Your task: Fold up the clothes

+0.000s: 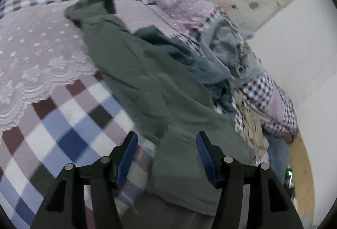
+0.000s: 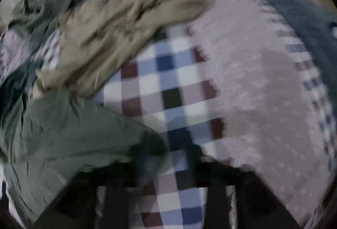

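Blue-padded left gripper (image 1: 166,157), jaws wide and holding nothing, straddled the near edge of an olive-green garment (image 1: 151,90) spread over the checked bedspread (image 1: 69,123), apparently placed for gripping; right gripper (image 2: 168,176) too blurred to judge.

Checked bedspread (image 1: 69,123) under green garment (image 1: 147,90), teal (image 1: 189,56) and tan clothes (image 2: 118,24).
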Available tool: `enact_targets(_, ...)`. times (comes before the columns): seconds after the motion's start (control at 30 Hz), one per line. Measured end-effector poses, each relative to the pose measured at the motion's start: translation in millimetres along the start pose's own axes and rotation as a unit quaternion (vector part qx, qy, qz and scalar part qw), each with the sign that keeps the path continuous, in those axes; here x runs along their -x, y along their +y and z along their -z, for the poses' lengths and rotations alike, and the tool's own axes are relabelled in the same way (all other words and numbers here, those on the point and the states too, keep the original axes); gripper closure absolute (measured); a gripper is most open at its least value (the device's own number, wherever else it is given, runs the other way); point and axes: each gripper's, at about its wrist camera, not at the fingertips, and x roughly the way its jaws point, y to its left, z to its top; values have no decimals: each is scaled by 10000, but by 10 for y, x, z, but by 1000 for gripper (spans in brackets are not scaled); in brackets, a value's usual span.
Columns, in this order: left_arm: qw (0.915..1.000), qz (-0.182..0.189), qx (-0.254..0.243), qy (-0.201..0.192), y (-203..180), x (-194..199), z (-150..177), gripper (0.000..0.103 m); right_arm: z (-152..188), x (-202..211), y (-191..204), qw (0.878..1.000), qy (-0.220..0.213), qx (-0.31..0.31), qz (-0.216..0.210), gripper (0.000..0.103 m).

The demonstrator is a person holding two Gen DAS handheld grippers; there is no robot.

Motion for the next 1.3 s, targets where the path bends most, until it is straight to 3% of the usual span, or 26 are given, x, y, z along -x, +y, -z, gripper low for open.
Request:
enact_targets(0.1,9979,237,597,-77,245,79,-167,41,67,339,274,9986,-455,227,-141,46)
enact_targets(0.2,9934,516,1024,91,419,57,-237,41,203,580,894,9873,-485,1088,-1049,45)
enact_targets(0.27,9918,621,1074,311,438,12,-236,41,346,678,1449,9692,-419,1873,-1546,45)
enact_targets(0.43,9910,738,1054,367,399,57,-238,41,752,752,2768,9006,-135,3577,-2467,45)
enact_targets(0.57,9871,884,1282,386,477,83,-258,41,1081,578,3508,8558,102,4519,-2515,45)
enact_targets(0.7,9833,987,1466,440,543,90,-284,41,1304,327,3924,8331,208,5061,-2222,47)
enact_targets(0.77,9818,1034,1537,429,564,102,-302,41,1388,280,4008,8273,185,5178,-2173,59)
enact_targets(0.8,9813,1045,1563,413,574,111,-312,41,1396,323,3997,8270,74,5182,-2179,97)
enact_targets(0.83,9809,1053,1588,395,585,121,-321,41,1387,383,3969,8298,-99,5147,-2153,101)
enact_targets(0.93,9789,1085,1692,377,627,144,-329,41,1303,552,3849,8421,-492,4955,-2074,101)
enact_targets(1.1,9795,1100,1656,339,623,190,-336,41,985,741,3521,8802,-852,4318,-1777,101)
enact_targets(1.27,9797,1136,1610,369,590,186,-330,41,746,547,3443,9023,-501,4092,-1259,97)
enact_targets(1.3,9799,1139,1591,390,579,174,-325,41,742,468,3471,9045,-422,4097,-1103,91)
